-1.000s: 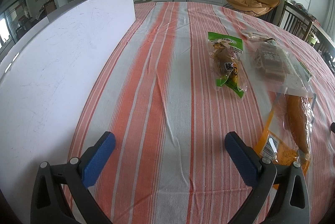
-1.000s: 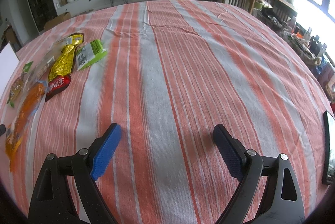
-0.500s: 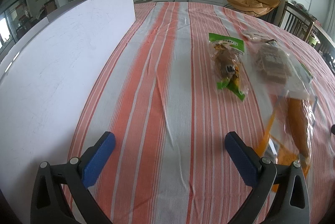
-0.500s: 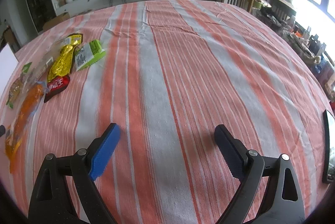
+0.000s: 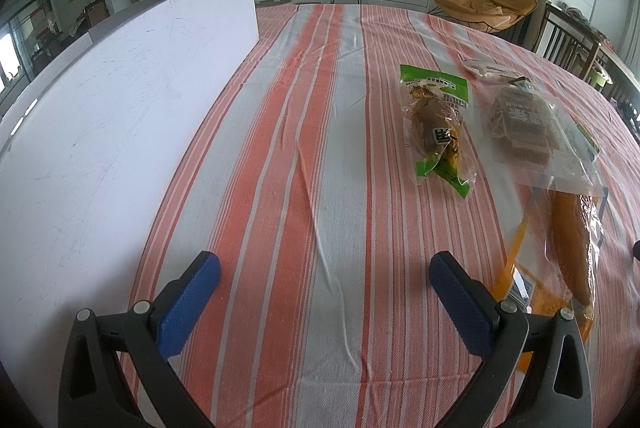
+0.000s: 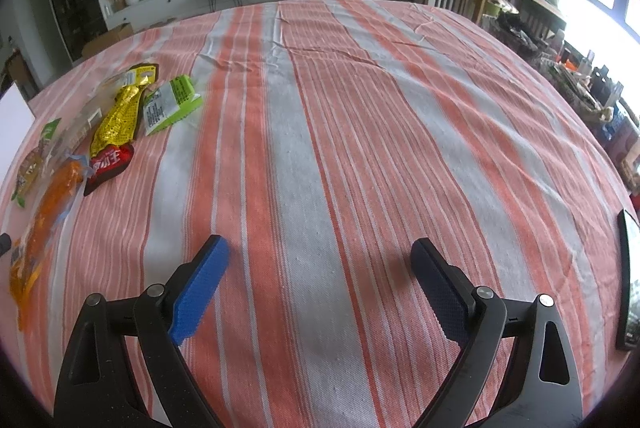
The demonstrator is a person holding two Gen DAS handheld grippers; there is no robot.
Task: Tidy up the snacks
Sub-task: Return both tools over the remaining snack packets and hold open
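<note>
The left gripper hangs low over the table with its black arms spread wide and nothing between the ridged blue pads. The right gripper is likewise released, empty, above bare cloth. The tablecloth is a woven fabric in orange and grey-white stripes, lightly creased.

The snacks lie in a loose cluster to the right of the left gripper, and to the far left in the right wrist view. A clear packet with a green top holds a brown piece and lies flat, apart from the others. Just right of it a clear bag of square brown biscuits overlaps the far end of a long orange sausage pack, whose near end reaches beside the left gripper's right arm. In the right wrist view a crinkled gold and red packet lies touching a green and white packet.

A smooth white board stands along the table's left side.
</note>
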